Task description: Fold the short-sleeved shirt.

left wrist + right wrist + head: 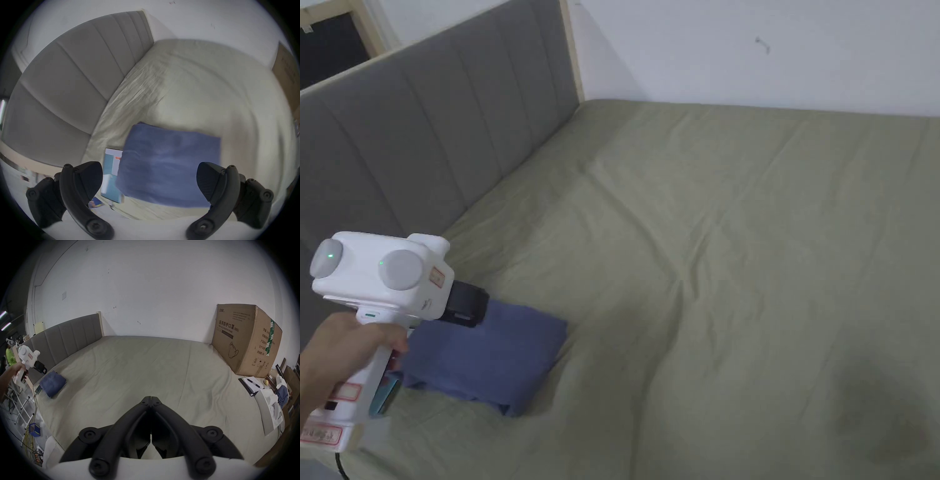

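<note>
The left hand-held gripper [149, 180] is nearest to the camera; its two jaws stand wide apart with nothing between them, and it hangs just above the shirt [168, 164] without touching it. One hand [337, 359] holds its white body. The one shirt, dark blue, lies folded into a compact rectangle on the bed [737, 250], near the bed's corner beside the grey headboard [406, 156]. One flat teal and white box [112, 175] lies on the bed just beside the shirt, on the side of the headboard, and the shirt's edge seems to cover part of it. The right hand-held gripper [151, 400] is well apart from the shirt, over the bed's near edge; its two jaws are pressed together with nothing held. One big cardboard box [246, 340] stands on the bed at the far corner from the shirt, against the white wall [146, 288]. One blue bin [34, 430] stands on the floor below the shirt's end of the bed.
</note>
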`<state>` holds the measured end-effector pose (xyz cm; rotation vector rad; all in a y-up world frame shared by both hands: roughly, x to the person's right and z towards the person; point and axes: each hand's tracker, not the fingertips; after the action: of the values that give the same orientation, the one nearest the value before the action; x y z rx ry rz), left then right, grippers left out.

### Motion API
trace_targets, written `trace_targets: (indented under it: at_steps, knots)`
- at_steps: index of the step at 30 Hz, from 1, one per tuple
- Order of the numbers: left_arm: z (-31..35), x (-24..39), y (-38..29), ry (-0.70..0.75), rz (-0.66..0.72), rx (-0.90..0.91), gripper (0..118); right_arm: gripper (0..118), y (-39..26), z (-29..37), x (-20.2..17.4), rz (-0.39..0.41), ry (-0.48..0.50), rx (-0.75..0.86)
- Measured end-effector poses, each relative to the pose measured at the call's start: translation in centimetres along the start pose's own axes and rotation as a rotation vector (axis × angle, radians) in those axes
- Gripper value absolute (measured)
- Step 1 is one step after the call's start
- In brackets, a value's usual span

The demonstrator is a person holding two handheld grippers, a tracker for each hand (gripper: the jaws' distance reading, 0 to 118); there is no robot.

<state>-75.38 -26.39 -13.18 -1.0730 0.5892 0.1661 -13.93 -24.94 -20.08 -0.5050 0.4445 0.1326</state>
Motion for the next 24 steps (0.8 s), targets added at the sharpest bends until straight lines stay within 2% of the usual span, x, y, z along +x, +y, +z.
trace_targets:
  at_steps: [1,2,3,4,5,6,7,8,13,15,18,20,22,24]
  knots:
    - [0.4,-0.4,0.1,-0.056,0.024,0.006,113,0,0.0,0.1,0.0,0.002,0.004,0.002]
    - [1.4,-0.1,-0.3,-0.083,0.040,0.025,105,0,-0.1,0.3,0.0,0.000,0.008,0.003]
    - [2.6,0.5,-0.8,-0.108,0.048,0.054,89,0,-0.1,0.6,0.1,-0.006,0.017,0.006]
    - [3.6,1.3,-1.3,-0.110,0.042,0.090,63,0,-0.1,0.8,0.2,-0.015,0.022,0.010]
    - [4.5,1.9,-1.8,-0.111,0.036,0.139,26,0,-0.1,1.1,0.3,-0.023,0.029,0.016]
    - [5.4,2.9,-2.4,-0.114,0.039,0.175,11,0,-0.2,1.4,0.5,-0.026,0.030,0.021]
    - [6.5,3.9,-3.0,-0.121,0.046,0.202,4,0,-0.2,1.8,0.6,-0.029,0.031,0.026]
    - [7.7,5.1,-3.8,-0.139,0.054,0.247,0,0,-0.1,2.1,0.8,-0.029,0.034,0.033]
    - [14.1,13.0,-8.0,-0.165,-0.024,0.403,0,0,0.2,4.0,2.0,-0.062,0.035,0.082]
    - [16.4,16.1,-9.5,-0.192,-0.002,0.490,0,0,0.3,4.8,2.4,-0.069,0.039,0.098]
    - [20.1,20.9,-12.1,-0.214,-0.024,0.601,0,0,0.7,6.3,2.7,-0.037,0.030,0.136]
    - [22.3,23.9,-13.7,-0.210,-0.092,0.673,0,0,1.1,7.4,3.1,-0.027,0.018,0.154]
    - [24.3,26.8,-15.2,-0.201,-0.120,0.701,0,0,1.4,8.3,3.9,-0.050,0.006,0.174]
    - [26.0,28.7,-16.4,-0.257,-0.047,0.744,0,0,1.4,9.3,4.7,-0.083,0.015,0.199]
